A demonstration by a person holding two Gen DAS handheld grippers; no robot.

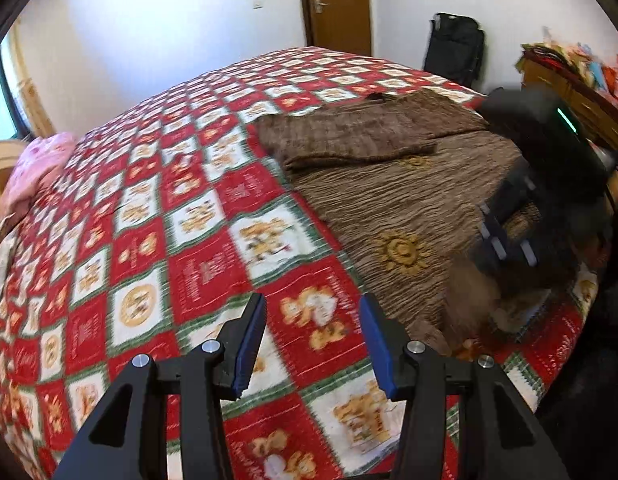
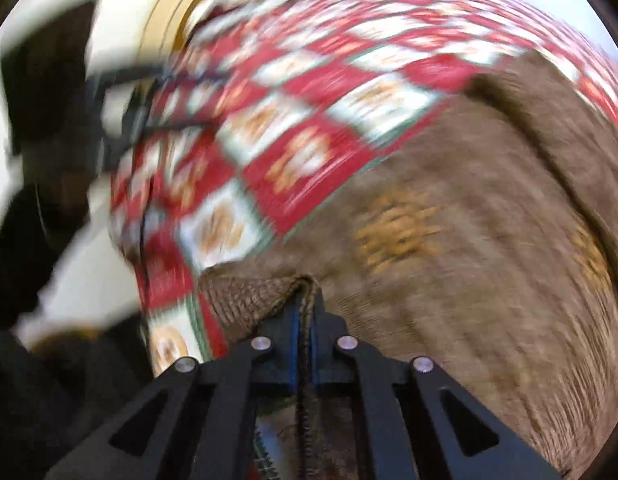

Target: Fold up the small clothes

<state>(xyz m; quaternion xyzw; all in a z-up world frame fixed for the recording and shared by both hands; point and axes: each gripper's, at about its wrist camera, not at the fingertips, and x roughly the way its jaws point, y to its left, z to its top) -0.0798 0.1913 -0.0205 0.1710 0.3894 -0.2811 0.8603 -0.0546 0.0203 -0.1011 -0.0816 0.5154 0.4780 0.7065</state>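
A brown ribbed garment (image 1: 393, 184) with gold sun motifs lies spread on the red, white and green patchwork bedspread (image 1: 181, 216). My left gripper (image 1: 313, 320) is open and empty, above the bedspread just left of the garment's near corner. My right gripper (image 2: 305, 300) is shut on the garment's hem (image 2: 261, 296), lifting a folded edge; the rest of the garment (image 2: 449, 240) stretches ahead, blurred. The right gripper also shows in the left wrist view (image 1: 505, 240), over the garment's right side.
A pink bundle (image 1: 37, 168) lies at the bed's far left edge. A wooden door (image 1: 337, 4), a black bag (image 1: 455, 48) and a cluttered wooden cabinet (image 1: 577, 80) stand beyond the bed. A wooden headboard (image 2: 169, 20) shows in the right wrist view.
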